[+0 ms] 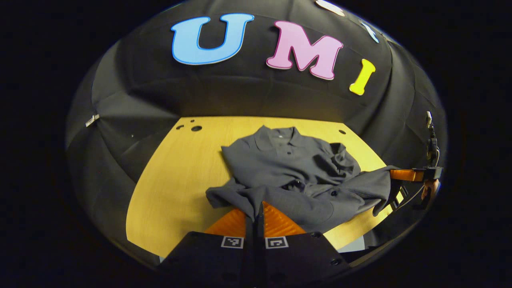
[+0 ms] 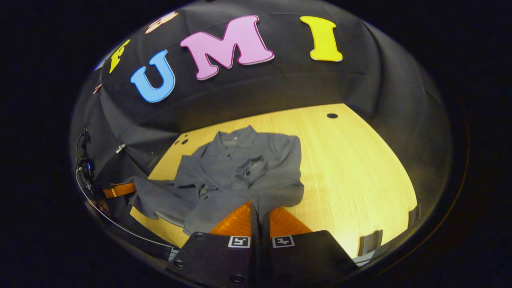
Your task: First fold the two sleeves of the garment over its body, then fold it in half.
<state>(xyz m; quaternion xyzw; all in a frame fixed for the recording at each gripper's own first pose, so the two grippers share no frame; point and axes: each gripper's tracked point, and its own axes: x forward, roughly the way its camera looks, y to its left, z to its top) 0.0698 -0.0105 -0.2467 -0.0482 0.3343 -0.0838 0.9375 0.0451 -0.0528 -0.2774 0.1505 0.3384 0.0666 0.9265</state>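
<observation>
The grey shirt (image 1: 288,172) lies on the wooden table (image 1: 180,180), collar far, sleeves folded in. The left gripper (image 1: 258,210) and the right gripper (image 2: 258,212) are each pinched closed on its near hem; uneven lifting could skew the half-fold or spill the sleeves. No brand or writing on the shirt is legible.

Bright overhead light, sharp focus (edges fisheye-warped)
</observation>
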